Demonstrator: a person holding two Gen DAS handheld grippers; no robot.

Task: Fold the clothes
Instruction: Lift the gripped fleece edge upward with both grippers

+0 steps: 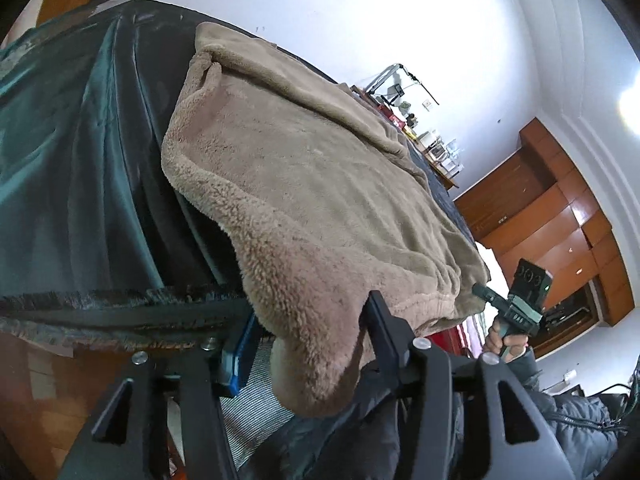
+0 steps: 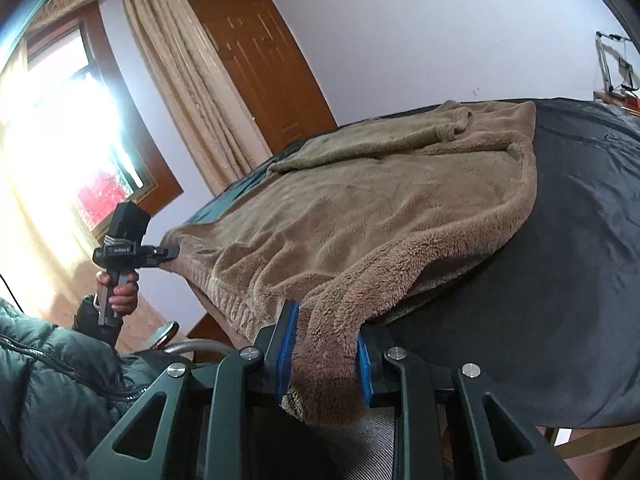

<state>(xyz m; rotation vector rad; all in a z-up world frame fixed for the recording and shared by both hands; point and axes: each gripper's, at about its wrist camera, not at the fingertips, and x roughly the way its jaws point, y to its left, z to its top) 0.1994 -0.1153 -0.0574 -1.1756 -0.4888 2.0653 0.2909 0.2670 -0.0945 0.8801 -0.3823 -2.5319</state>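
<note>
At the near edge of the cloth-covered counter [image 1: 100,140], the tan fleece garment [image 1: 320,168] lies spread flat, its two near corners hanging over the rim. Your right hand-held gripper [image 2: 328,320] pinches one corner firmly between its blue pads. Your left hand-held gripper [image 1: 310,312] stands spread, the other corner hanging loose between its jaws. The step in hand appears to be securing both corners for a fold. Next, close the left on its corner, then lift both evenly.
</note>
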